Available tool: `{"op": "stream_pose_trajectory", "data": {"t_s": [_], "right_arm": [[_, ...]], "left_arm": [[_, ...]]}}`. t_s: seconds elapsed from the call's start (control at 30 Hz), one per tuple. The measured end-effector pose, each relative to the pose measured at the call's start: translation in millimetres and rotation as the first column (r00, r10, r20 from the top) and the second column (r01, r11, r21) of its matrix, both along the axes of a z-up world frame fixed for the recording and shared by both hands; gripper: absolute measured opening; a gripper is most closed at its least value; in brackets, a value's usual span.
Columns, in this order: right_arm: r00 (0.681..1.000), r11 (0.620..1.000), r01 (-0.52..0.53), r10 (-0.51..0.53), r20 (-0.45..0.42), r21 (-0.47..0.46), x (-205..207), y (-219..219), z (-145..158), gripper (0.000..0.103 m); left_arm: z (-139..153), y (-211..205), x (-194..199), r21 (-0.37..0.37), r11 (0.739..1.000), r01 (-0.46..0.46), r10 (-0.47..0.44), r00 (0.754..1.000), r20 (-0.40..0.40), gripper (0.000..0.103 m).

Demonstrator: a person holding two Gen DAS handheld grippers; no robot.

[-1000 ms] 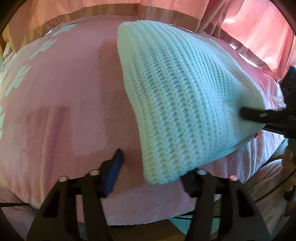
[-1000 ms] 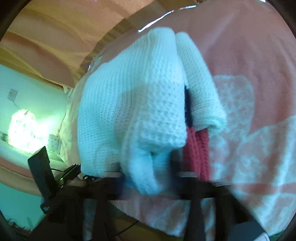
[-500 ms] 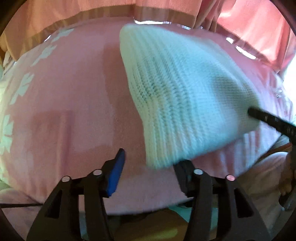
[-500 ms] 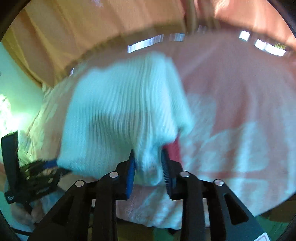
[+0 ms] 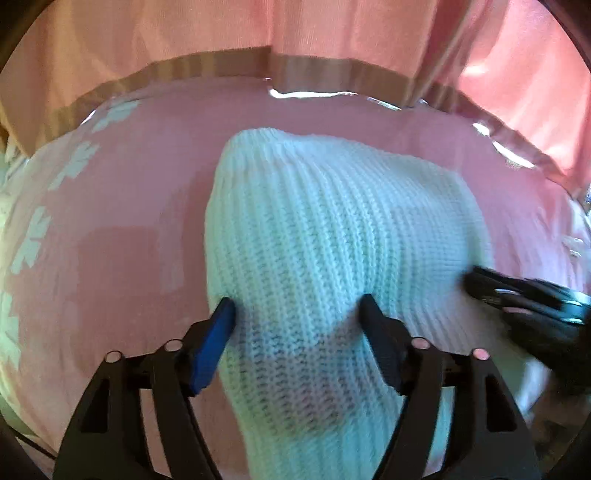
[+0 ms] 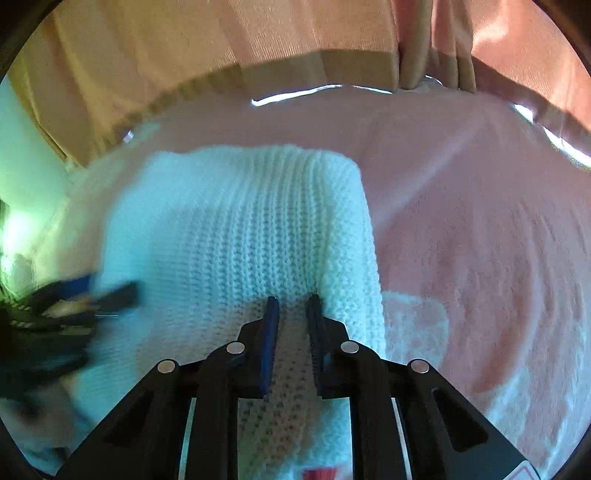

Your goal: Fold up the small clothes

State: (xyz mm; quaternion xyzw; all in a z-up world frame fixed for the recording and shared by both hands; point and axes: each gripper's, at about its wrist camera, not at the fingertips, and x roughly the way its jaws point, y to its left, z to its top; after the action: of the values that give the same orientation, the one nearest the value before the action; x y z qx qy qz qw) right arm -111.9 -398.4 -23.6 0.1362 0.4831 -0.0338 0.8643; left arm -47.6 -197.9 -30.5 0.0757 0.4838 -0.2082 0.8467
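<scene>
A pink blanket [image 5: 122,229] with pale flower shapes is covering the soft surface that fills both views. One white knitted garment [image 5: 332,251] is lying folded on it, nearest the cameras, and two grippers are working at its near edge.

The left gripper [image 5: 297,314] is standing spread, its jaws opening, with a hump of the knit sitting between the fingers; the blue pad [image 5: 214,343] is just at the fabric's left edge. The right gripper [image 6: 291,314] is nearly pressed together, its jaws closing, with a narrow strip of the knit between them; whether the pads are pinching it cannot be told. A scrap of red [image 6: 319,473] is peeking out at the bottom edge under the garment.

Each gripper is showing blurred at the side of the other's view. Farther back, a tan strip [image 5: 317,66] is running along the blanket's far edge, and pink curtains [image 5: 369,33] are hanging behind it.
</scene>
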Motion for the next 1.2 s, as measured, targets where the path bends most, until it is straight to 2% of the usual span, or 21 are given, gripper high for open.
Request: {"op": "stream_pose_trajectory", "data": {"t_s": [0.03,0.07,0.1,0.13,0.17,0.3,0.33,0.37,0.43,0.5,0.57,0.6,0.73,0.8,0.83,0.93,0.97,1.0,1.07,1.13,1.2], "right_arm": [[1.0,1.0,0.008,-0.008,0.03,-0.018,-5,1,8,0.02],[0.996,0.998,0.033,-0.029,0.078,-0.055,-15,2,19,0.032],[0.995,0.997,0.049,-0.043,0.093,-0.065,-20,2,21,0.04],[0.993,0.996,0.065,-0.058,0.106,-0.06,-24,-1,21,0.053],[0.991,0.995,0.088,-0.084,0.107,-0.037,-26,-6,16,0.056],[0.996,0.993,0.082,-0.084,0.023,0.082,-27,-16,-7,0.056],[0.998,0.993,0.063,-0.064,0.014,0.105,-26,-17,-11,0.051],[0.999,0.992,0.05,-0.051,0.009,0.113,-18,-8,-15,0.032],[0.999,0.994,0.036,-0.038,0.01,0.108,-19,-4,-14,0.018],[0.996,0.996,0.034,-0.04,0.075,0.083,-28,-4,2,0.015],[0.987,0.995,0.055,-0.066,0.146,0.078,-40,-10,17,0.015],[0.987,0.995,0.063,-0.075,0.145,0.081,-40,-14,17,0.015],[0.998,0.998,0.057,-0.056,-0.025,0.029,-25,-16,-18,0.022],[0.999,0.999,0.046,-0.046,0.007,-0.023,-27,-12,-9,0.029],[0.998,0.998,0.054,-0.053,0.02,-0.031,-28,-12,-5,0.037],[0.993,0.995,0.099,-0.098,0.065,-0.009,-35,-22,4,0.052],[0.991,0.994,0.113,-0.112,0.077,-0.004,-37,-28,6,0.06],[0.988,0.992,0.128,-0.128,0.082,0.004,-36,-32,7,0.062],[0.987,0.99,0.137,-0.14,0.074,0.044,-30,-38,5,0.07],[0.989,0.986,0.136,-0.141,0.05,0.092,-25,-43,0,0.072],[0.99,0.98,0.134,-0.138,0.014,0.147,-20,-47,-8,0.073]], "left_arm": [[3,-1,-2,-0.008,1.0,-0.001,0.001,1.0,0.012,0.075],[5,-1,-2,-0.006,1.0,0.003,-0.003,1.0,0.01,0.075],[6,0,-2,-0.01,1.0,-0.004,0.004,1.0,0.009,0.076],[7,1,-2,-0.018,1.0,-0.01,0.011,1.0,0.005,0.076],[8,3,-2,-0.023,1.0,-0.014,0.014,1.0,0.001,0.076],[9,7,-4,-0.021,1.0,-0.022,0.022,1.0,-0.003,0.076],[9,5,-6,-0.02,1.0,-0.025,0.025,1.0,-0.004,0.076],[9,5,-6,-0.018,0.999,-0.028,0.027,1.0,-0.003,0.076],[9,1,-8,-0.009,0.999,-0.034,0.034,0.999,0.0,0.076],[9,0,-11,-0.004,0.999,-0.039,0.039,0.999,0.0,0.076],[10,-1,-11,-0.003,0.999,-0.037,0.037,0.999,-0.001,0.076],[11,-1,-11,-0.002,0.999,-0.035,0.035,0.999,0.001,0.077],[9,-6,-13,0.022,0.999,-0.031,0.031,0.999,0.009,0.078],[8,-7,-14,0.031,0.999,-0.037,0.037,0.999,0.016,0.078],[9,-7,-14,0.031,0.999,-0.042,0.041,0.999,0.015,0.078],[11,-4,-15,0.022,0.998,-0.057,0.057,0.998,0.009,0.077],[13,-1,-14,0.008,0.998,-0.062,0.062,0.998,0.001,0.078],[14,2,-14,-0.017,0.998,-0.066,0.066,0.998,-0.009,0.079],[19,14,-11,-0.115,0.991,-0.075,0.071,0.997,-0.042,0.087],[19,37,-2,-0.262,0.956,-0.13,0.103,0.988,-0.115,0.089],[12,56,9,-0.35,0.916,-0.196,0.129,0.97,-0.205,0.091]]}}
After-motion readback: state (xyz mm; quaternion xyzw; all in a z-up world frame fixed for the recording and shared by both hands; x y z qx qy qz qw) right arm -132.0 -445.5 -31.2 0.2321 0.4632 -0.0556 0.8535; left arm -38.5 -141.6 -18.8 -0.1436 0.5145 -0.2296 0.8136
